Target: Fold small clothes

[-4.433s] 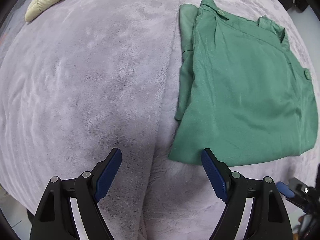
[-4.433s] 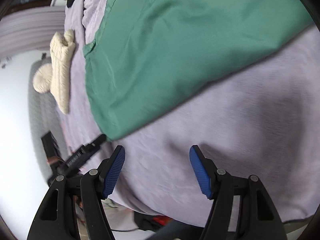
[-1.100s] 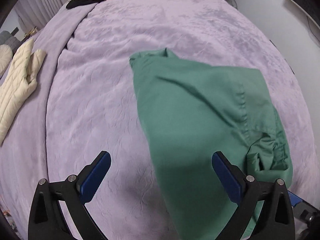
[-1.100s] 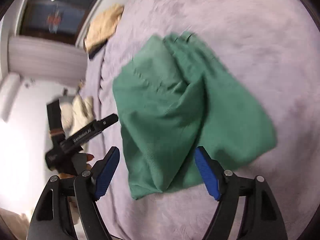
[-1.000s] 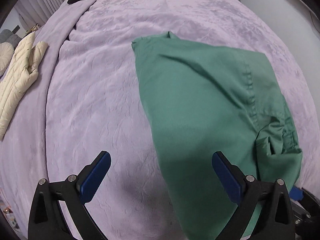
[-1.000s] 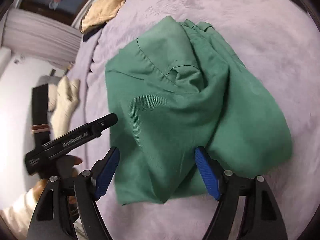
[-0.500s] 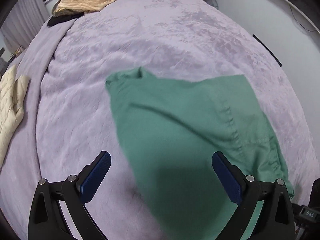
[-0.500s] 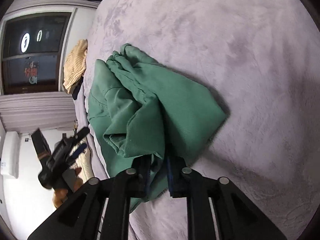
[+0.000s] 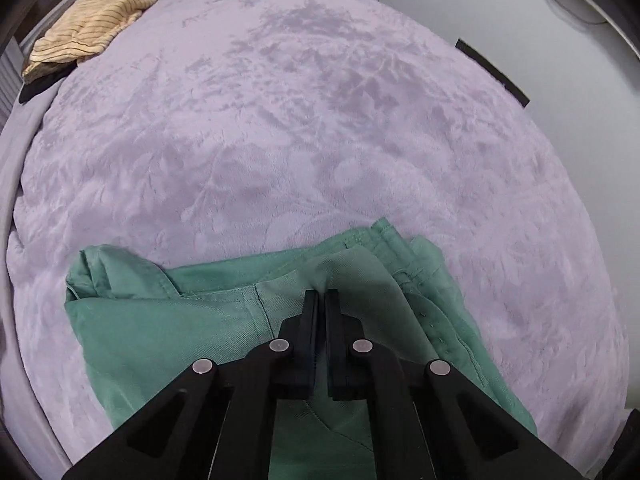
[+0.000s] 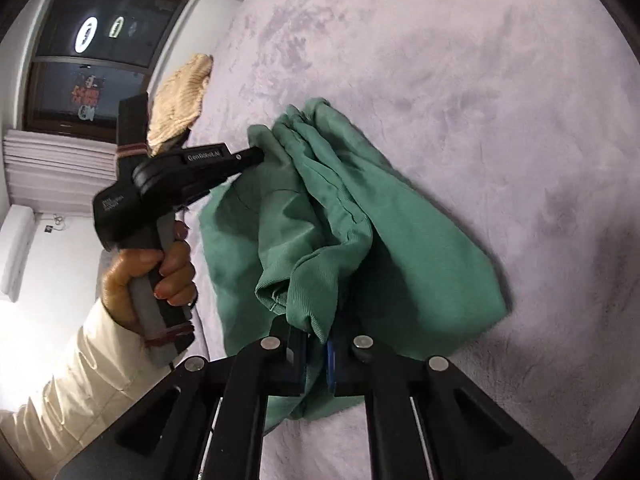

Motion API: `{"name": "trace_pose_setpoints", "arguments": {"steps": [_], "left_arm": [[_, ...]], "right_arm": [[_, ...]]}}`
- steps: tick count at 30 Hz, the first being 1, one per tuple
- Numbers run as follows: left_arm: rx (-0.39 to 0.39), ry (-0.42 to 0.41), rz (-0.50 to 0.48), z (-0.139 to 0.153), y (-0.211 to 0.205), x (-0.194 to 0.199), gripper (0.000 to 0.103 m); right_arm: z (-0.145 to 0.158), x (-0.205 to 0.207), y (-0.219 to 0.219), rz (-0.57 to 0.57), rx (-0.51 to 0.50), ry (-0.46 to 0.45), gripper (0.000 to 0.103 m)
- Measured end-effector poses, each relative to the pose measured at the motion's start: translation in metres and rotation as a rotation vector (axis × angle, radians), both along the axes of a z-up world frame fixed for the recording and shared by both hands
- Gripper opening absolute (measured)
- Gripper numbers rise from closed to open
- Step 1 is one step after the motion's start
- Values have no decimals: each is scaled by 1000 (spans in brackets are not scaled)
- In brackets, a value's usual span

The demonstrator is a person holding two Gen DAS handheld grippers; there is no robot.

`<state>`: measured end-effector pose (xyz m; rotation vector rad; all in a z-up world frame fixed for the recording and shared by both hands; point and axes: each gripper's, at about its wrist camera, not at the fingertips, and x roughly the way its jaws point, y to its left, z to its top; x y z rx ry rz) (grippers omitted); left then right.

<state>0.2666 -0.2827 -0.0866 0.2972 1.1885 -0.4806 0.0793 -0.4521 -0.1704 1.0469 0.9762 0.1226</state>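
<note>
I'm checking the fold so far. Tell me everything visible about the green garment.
The green garment is a woven, cotton-looking piece with stitched seams and hems, bunched in loose folds rather than flat. It lies on the lilac plush blanket. The left gripper is shut on a raised ridge of it; the right gripper pinches a hanging fold near its edge.

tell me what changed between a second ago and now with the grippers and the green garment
Both grippers, open above the green cotton garment a second ago, have pinched it: the left gripper on a fold near its far edge, the right gripper on a bunched corner. The cloth has gone from spread flat to gathered. The striped tan garment stayed at the far corner of the lilac plush blanket.
</note>
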Motion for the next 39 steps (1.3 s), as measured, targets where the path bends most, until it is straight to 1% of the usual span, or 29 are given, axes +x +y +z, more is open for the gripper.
{"name": "trace_pose_setpoints", "arguments": {"steps": [1, 3, 5, 7, 9, 10, 11, 12, 14, 16, 17, 18, 19, 20, 21, 23, 26, 27, 28, 29, 30, 31, 32, 34, 35, 36, 37, 38, 39], "left_arm": [[-23, -16, 6, 9, 2, 2, 4], [-47, -24, 14, 18, 1, 11, 4], [-34, -31, 34, 13, -6, 20, 4], [-26, -14, 64, -1, -12, 31, 4], [21, -17, 100, -15, -17, 36, 4], [39, -18, 116, -21, -16, 37, 4], [45, -20, 136, -20, -13, 38, 4], [35, -30, 156, -15, -6, 38, 4], [11, -57, 178, 3, 9, 36, 4], [-13, -71, 163, 24, 25, 29, 4], [-17, -81, 149, 33, 34, 22, 4], [-19, -99, 134, 44, 44, 12, 4], [-20, -108, 123, 51, 53, 2, 4], [-19, -106, 117, 54, 60, -7, 4], [-16, -97, 116, 55, 70, -19, 4], [-5, -67, 141, 50, 90, -41, 4], [-11, -4, 208, 34, 114, -73, 4], [-11, 12, 223, 29, 120, -86, 4], [-13, 21, 234, 25, 126, -98, 4], [-24, 41, 252, 21, 131, -109, 4], [-39, 64, 264, 16, 134, -117, 4], [-51, 87, 272, 11, 136, -124, 4], [-52, 101, 275, 4, 136, -132, 4], [-43, 72, 283, -2, 135, -147, 4], [-41, 65, 282, -4, 135, -151, 4], [-35, 54, 280, -5, 134, -155, 4], [-30, 45, 276, -6, 134, -158, 4], [-28, 44, 273, -7, 134, -160, 4], [-27, 50, 271, -8, 134, -162, 4]], "right_arm": [[8, -5, -4, -6, -4, -28, 7], [11, -12, -13, -32, -6, -37, 7], [-7, -22, -25, -78, 27, 5, 7], [-38, -29, -33, -128, 103, 67, 7], [-63, -34, -37, -159, 171, 113, 7], [-71, -39, -39, -183, 220, 125, 7], [-75, -41, -41, -196, 260, 128, 7], [-73, -45, -44, -197, 277, 131, 7], [-61, -50, -48, -174, 245, 137, 10], [-43, -51, -53, -145, 182, 138, 15], [-36, -48, -55, -126, 141, 131, 24], [-21, -45, -58, -104, 80, 116, 34], [-10, -39, -60, -86, 41, 93, 40], [2, -32, -60, -62, 13, 65, 54], [11, -22, -60, -30, -12, 37, 60], [31, 7, -50, 61, -73, -24, 60], [46, 52, -28, 178, -109, -76, 60], [49, 72, -15, 230, -113, -90, 58], [51, 83, -3, 273, -116, -103, 56], [51, 97, 10, 324, -112, -112, 48], [48, 112, 24, 379, -101, -114, 34], [44, 123, 37, 432, -99, -104, 28], [39, 132, 49, 477, -117, -89, 21], [29, 147, 70, 554, -226, -60, 19], [23, 153, 76, 579, -314, -45, 19], [16, 157, 75, 584, -380, -28, 19], [7, 162, 71, 578, -449, -3, 14], [-3, 165, 60, 559, -493, 23, 3], [-15, 168, 45, 528, -494, 60, 0]]}}
